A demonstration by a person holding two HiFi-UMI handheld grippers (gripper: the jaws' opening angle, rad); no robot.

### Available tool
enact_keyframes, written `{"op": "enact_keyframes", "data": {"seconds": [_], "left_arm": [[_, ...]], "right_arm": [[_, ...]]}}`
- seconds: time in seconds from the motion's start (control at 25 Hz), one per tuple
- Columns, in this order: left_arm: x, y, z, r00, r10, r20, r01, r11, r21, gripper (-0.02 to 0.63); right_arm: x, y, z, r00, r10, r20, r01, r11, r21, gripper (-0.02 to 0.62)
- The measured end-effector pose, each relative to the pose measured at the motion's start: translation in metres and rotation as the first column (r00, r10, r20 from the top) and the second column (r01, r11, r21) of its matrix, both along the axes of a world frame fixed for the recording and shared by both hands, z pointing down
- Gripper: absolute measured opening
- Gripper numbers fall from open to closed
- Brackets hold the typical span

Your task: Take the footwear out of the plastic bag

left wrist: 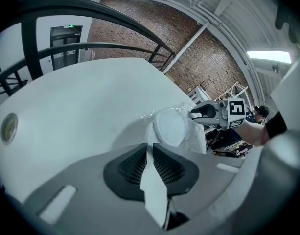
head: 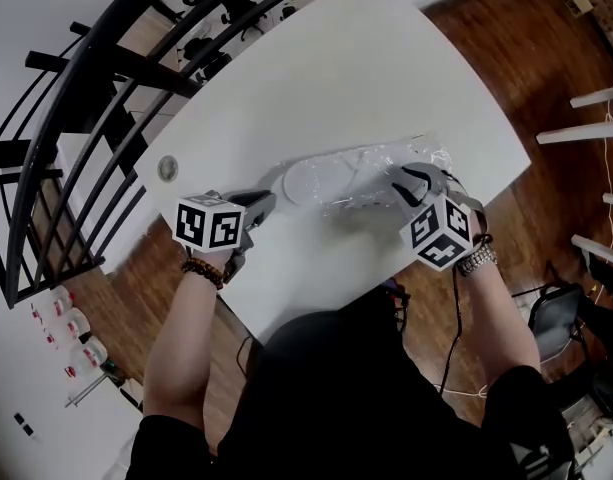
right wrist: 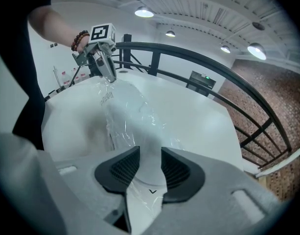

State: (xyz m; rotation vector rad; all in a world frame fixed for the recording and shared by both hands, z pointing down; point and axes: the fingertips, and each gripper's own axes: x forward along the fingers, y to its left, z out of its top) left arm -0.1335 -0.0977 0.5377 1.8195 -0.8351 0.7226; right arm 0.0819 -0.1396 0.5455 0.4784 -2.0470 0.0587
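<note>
A clear plastic bag (head: 391,166) lies on the white table (head: 316,78) with white footwear (head: 314,181) sticking out of its left end. My left gripper (head: 269,200) is shut on a thin white edge of the footwear (left wrist: 170,127), seen pinched between its jaws (left wrist: 150,148). My right gripper (head: 401,183) is shut on the bag's other end. In the right gripper view the crinkled plastic bag (right wrist: 125,106), with white material inside, passes between the pads (right wrist: 150,153). Each gripper shows in the other's view: the right gripper (left wrist: 208,112) and the left gripper (right wrist: 104,65).
A round metal grommet (head: 167,168) sits in the table near its left edge. A black railing (head: 86,98) runs behind the table's far left side. A dark chair (head: 561,313) stands on the wood floor at right. Small bottles (head: 71,333) sit at lower left.
</note>
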Motion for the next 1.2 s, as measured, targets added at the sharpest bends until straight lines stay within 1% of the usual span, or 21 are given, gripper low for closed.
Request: {"op": "enact_keyframes", "data": {"seconds": [0.12,0.16,0.24,0.32,0.48,0.52,0.64,0.68,0.84,1.0,1.2], "left_arm": [[-0.006,0.0,0.001,1.0,-0.019,0.016,0.019,1.0,0.007,0.054],[-0.011,-0.001,0.001,0.999,-0.028,0.031,0.027,1.0,0.013,0.015],[-0.021,-0.005,0.0,0.998,-0.046,0.049,0.045,0.999,0.026,0.015],[-0.025,-0.006,0.001,0.997,-0.054,0.046,0.053,0.998,0.027,0.015],[-0.017,-0.003,0.007,0.999,-0.041,0.029,0.04,0.999,0.024,0.017],[-0.015,-0.003,0.007,0.999,-0.036,0.031,0.036,0.999,0.027,0.023],[-0.008,-0.002,0.013,0.999,-0.03,0.021,0.03,0.999,0.011,0.108],[-0.006,-0.002,0.015,0.999,-0.033,0.013,0.033,0.999,0.001,0.126],[0.0,-0.005,0.022,0.999,-0.05,-0.008,0.049,0.999,-0.014,0.167],[0.008,-0.008,0.029,0.999,-0.05,-0.014,0.05,0.998,-0.034,0.196],[0.012,-0.011,0.034,0.997,-0.065,-0.029,0.063,0.996,-0.058,0.199]], "right_arm": [[0.003,-0.001,0.002,1.0,0.002,-0.017,-0.002,1.0,0.006,0.125],[0.004,-0.003,0.002,1.0,0.005,-0.027,-0.005,1.0,0.012,0.126],[0.008,-0.007,0.002,0.999,0.015,-0.037,-0.014,1.0,0.016,0.126],[0.009,-0.008,0.002,0.999,0.02,-0.033,-0.02,1.0,0.009,0.126],[0.006,-0.008,0.001,0.999,0.016,-0.033,-0.016,1.0,0.013,0.126],[0.007,-0.007,0.0,0.999,0.016,-0.031,-0.016,1.0,0.015,0.126],[0.007,-0.006,-0.003,1.0,0.012,-0.024,-0.011,1.0,0.019,0.127],[0.007,-0.005,-0.005,1.0,0.009,-0.021,-0.009,1.0,0.021,0.133],[0.003,-0.004,-0.016,1.0,-0.001,0.004,0.001,1.0,0.024,0.155],[0.0,0.0,-0.022,0.999,-0.007,0.036,0.006,1.0,0.005,0.164],[0.001,0.007,-0.005,0.999,-0.027,0.022,0.028,0.999,-0.046,0.167]]}}
